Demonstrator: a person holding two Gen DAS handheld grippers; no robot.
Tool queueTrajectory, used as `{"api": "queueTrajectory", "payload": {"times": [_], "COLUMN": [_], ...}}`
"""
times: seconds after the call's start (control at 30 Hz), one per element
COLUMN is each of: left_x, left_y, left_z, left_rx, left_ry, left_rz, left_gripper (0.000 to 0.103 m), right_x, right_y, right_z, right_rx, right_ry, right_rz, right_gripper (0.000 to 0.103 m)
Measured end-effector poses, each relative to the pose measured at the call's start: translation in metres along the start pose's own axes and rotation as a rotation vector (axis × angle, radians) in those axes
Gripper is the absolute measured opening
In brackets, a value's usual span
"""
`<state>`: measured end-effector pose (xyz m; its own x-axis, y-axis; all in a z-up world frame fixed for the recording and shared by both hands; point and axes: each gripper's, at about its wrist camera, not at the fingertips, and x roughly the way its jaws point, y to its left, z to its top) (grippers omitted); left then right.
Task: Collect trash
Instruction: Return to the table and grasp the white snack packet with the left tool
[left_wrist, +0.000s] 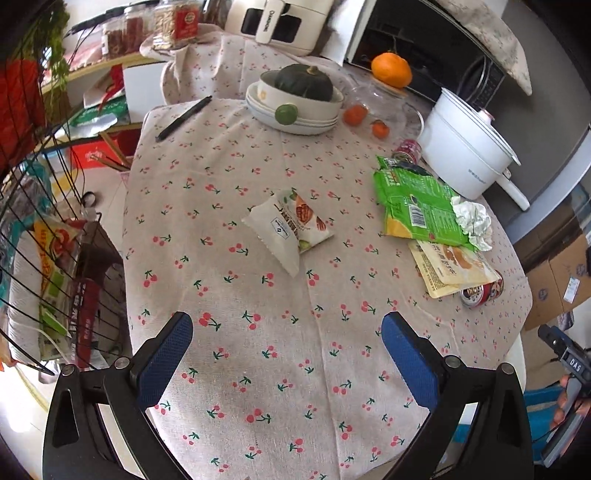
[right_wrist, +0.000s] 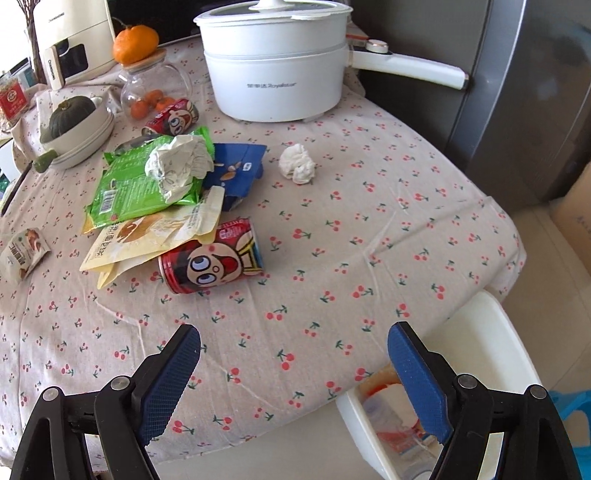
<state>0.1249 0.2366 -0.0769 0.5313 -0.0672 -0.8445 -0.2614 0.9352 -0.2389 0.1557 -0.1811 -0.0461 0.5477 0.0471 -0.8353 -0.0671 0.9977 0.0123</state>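
Trash lies on the cherry-print tablecloth (right_wrist: 332, 258): a red cartoon can (right_wrist: 212, 260) on its side, a yellow pouch (right_wrist: 147, 240), a green wrapper (right_wrist: 140, 188) under crumpled paper (right_wrist: 181, 162), a blue packet (right_wrist: 236, 170), a white tissue ball (right_wrist: 297, 164) and a second red can (right_wrist: 173, 118). A white snack wrapper (left_wrist: 291, 225) sits mid-table in the left wrist view. The white bin (right_wrist: 480, 369) stands below the table's near edge. My right gripper (right_wrist: 293, 373) hangs open over that edge, nothing between its fingers. My left gripper (left_wrist: 286, 360) is open above bare cloth, short of the snack wrapper.
A white electric pot (right_wrist: 277, 74) stands at the back. A bowl with a green squash (left_wrist: 297, 98), a glass jar (right_wrist: 155, 88) topped by an orange, and a black pen (left_wrist: 183, 118) sit further off. A wire basket (left_wrist: 48, 258) stands left of the table.
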Motion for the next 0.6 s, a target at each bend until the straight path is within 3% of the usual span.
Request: {"api": "queueTrajectory", "payload": {"times": [0.13,0.27,0.5,0.6], "left_x": [0.013,0.034,0.075,0.085], "left_y": [0.007,0.003,0.004,0.008], "left_z": [0.011,0.022,0.026,0.025], "left_rx": [-0.139,-0.191,-0.266,-0.308], "left_ry": [-0.025,-0.036,-0.003,-0.004], "left_rz": [-0.045,-0.081,-0.085,-0.104], "left_gripper": [0.1,0.082,0.065,0.045], "right_x": [0.009,0.019,0.038,0.043], "right_y": [0.014,0.024,0.023,0.018], "right_z": [0.004,0.01,0.019,0.02], "right_rx": [-0.031,-0.063,-0.074,-0.073], "right_ry": [0.005,0.004,0.018,0.025], "right_rz": [0.0,-0.015,-0.031,-0.046], "right_gripper": [0.087,0.087,0.087,0.087]}}
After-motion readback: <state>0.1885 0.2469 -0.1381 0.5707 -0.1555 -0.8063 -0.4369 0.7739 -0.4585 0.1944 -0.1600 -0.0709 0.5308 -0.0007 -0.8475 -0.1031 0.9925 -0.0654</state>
